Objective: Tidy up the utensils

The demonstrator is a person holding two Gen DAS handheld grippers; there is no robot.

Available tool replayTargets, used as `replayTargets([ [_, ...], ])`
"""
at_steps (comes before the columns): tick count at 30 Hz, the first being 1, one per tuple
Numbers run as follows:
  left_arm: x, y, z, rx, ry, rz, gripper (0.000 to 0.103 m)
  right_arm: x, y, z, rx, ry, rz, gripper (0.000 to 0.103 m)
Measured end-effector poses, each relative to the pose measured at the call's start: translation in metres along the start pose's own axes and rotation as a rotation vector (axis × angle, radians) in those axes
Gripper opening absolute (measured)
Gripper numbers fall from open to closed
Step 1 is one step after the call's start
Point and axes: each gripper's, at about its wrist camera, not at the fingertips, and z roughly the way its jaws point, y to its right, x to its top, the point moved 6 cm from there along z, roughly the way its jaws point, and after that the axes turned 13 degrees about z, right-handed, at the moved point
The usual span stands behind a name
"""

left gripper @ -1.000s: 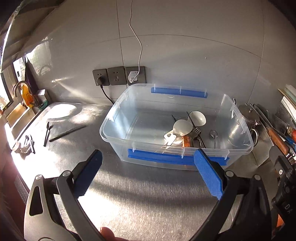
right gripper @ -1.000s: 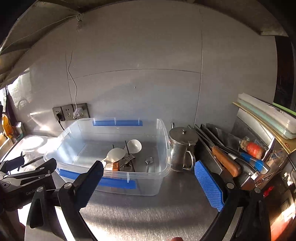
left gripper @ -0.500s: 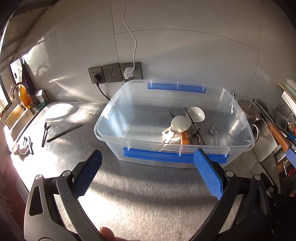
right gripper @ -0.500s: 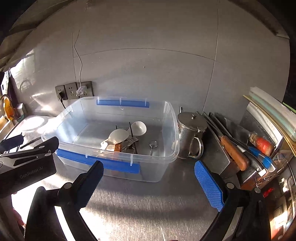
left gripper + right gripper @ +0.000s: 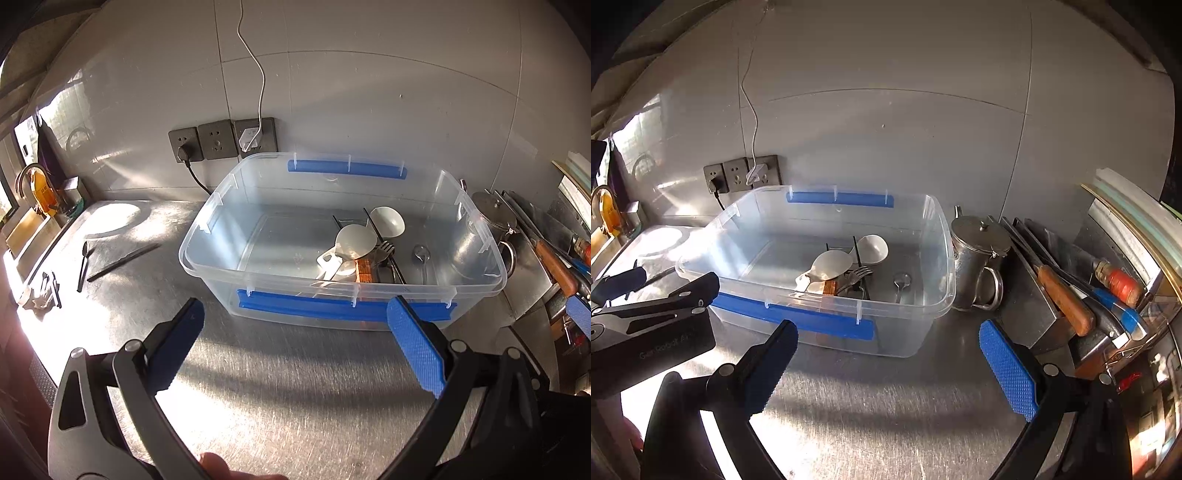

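Note:
A clear plastic bin (image 5: 207,236) (image 5: 942,258) with blue handles stands on the steel counter. Inside lie two white ladles (image 5: 354,242) (image 5: 831,264), a fork (image 5: 384,249) (image 5: 858,275), a metal spoon (image 5: 421,254) (image 5: 901,280), black chopsticks and a wooden-handled piece. Left of the bin, a black spoon (image 5: 84,260) and a black chopstick pair (image 5: 123,256) rest on the counter. My left gripper (image 5: 295,343) hangs open and empty in front of the bin. My right gripper (image 5: 888,356) is open and empty too, before the bin's right half.
A steel lidded pot (image 5: 979,254) stands right of the bin, then a knife rack with wooden-handled knives (image 5: 1063,295). Wall sockets with a plug and a white cable (image 5: 221,142) sit behind. A sink with a faucet (image 5: 26,181) lies far left. Small black items (image 5: 50,286) lie near the counter's left edge.
Both grippers have pulled back and risen a little; the bin sits lower and farther in each view. Both stay open and empty. Nothing on the counter moved.

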Motion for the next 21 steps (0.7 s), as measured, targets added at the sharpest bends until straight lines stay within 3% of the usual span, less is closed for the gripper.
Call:
replayTargets([
  [21, -0.0015, 0.0061, -0.003, 0.004, 0.023, 0.023, 0.095, -0.003, 0.0045, -0.0048, -0.004, 0.002, 0.013, 0.098],
])
